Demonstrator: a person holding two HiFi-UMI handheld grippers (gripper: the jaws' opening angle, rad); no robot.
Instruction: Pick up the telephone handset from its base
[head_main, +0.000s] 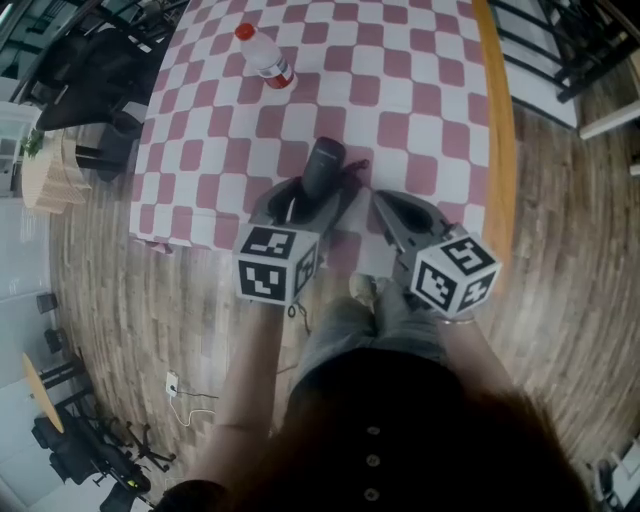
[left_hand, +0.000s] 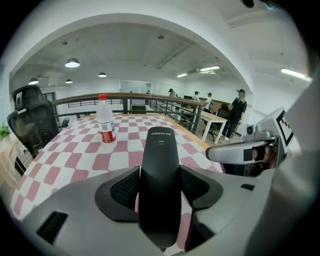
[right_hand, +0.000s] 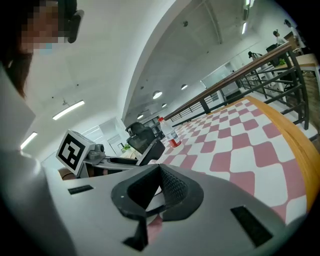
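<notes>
The black telephone handset (left_hand: 160, 175) sits lengthwise between the jaws of the left hand-held gripper (left_hand: 160, 192), whose ribbed pads press against its two sides; its printed end points away from the person, out over the bench (head_main: 400, 80). From the head view the handset (head_main: 322, 168) lies over the near part of the bench, a little in from the edge, with the left hand-held gripper (head_main: 300, 205) reaching in from below. Whether its lower end touches the cloth cannot be made out. Just to the right, the right hand-held gripper (head_main: 385, 205) hangs beside it with its jaws drawn together and nothing between them (right_hand: 159, 192). The bench carries a red-and-white checked cloth and has a bare wooden edge (head_main: 497, 120) on the right. Well beyond the handset, a clear bottle (head_main: 265, 57) with a red cap and red label stands on the cloth. A black office chair (left_hand: 30, 117) stands at the bench's left side, and the floor (head_main: 560, 250) is wooden planking.
</notes>
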